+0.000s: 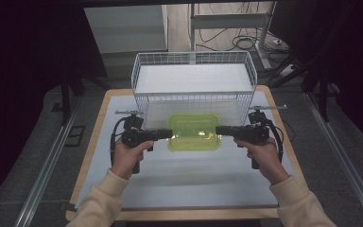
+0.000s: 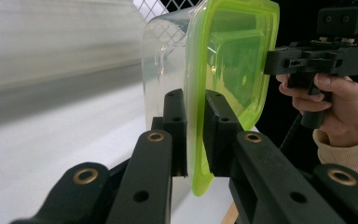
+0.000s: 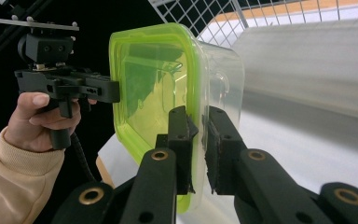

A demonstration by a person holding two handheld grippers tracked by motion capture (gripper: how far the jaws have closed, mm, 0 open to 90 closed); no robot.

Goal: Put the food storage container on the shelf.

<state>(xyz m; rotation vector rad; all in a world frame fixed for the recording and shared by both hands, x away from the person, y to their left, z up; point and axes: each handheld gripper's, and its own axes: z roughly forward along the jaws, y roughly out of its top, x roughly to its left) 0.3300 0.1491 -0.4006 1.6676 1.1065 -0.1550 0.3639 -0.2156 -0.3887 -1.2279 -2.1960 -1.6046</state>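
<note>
The table (image 1: 189, 189) is seen from above and behind the person, looking forward and down. Each gripper view is taken close along its own black jaws, from opposite sides, and the clear lime-lidded plastic container (image 2: 233, 60) is shared.

Blurred table surface (image 2: 51, 140) beyond the container (image 2: 233, 56)
</note>
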